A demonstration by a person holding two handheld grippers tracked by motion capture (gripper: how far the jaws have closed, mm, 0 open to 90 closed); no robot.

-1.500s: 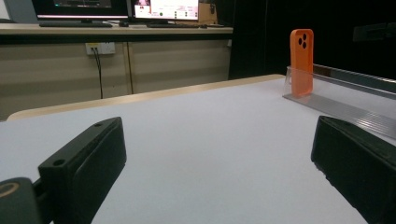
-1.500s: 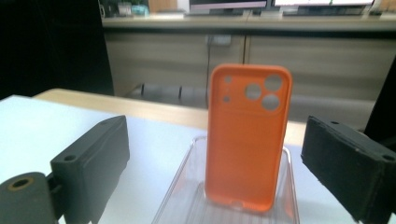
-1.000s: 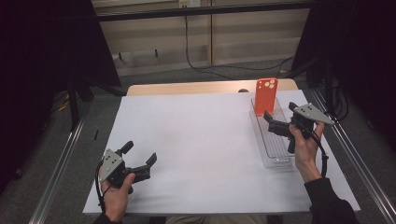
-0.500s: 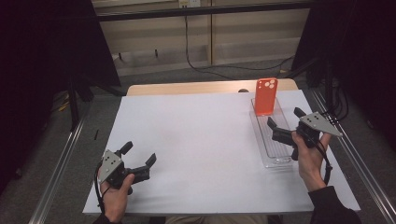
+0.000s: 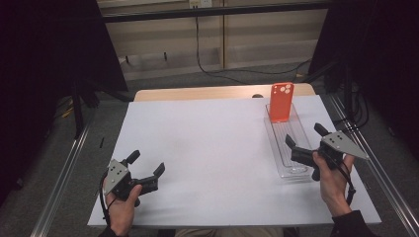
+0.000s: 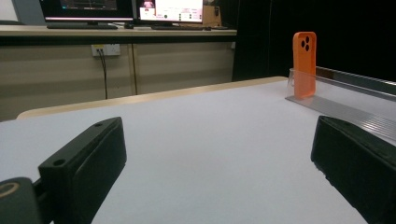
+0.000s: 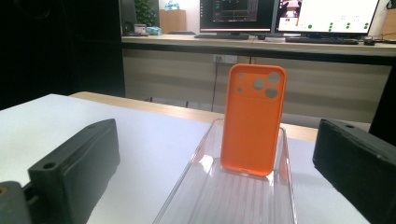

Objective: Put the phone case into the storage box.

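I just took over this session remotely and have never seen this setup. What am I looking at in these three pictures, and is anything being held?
There is no robot arm: a person holds a two-jaw tool in each hand. The high view looks down on the white-covered table, with the left gripper at lower left and the right gripper at right. The other two pictures come from cameras riding on those grippers, looking out between their own black jaws.

On the table lies a long clear plastic tray, and an orange phone case with round camera holes stands upright at its far end. The right gripper view faces the case straight along the tray.

Both grippers are open and hold nothing; the right one hovers at the tray's near end.
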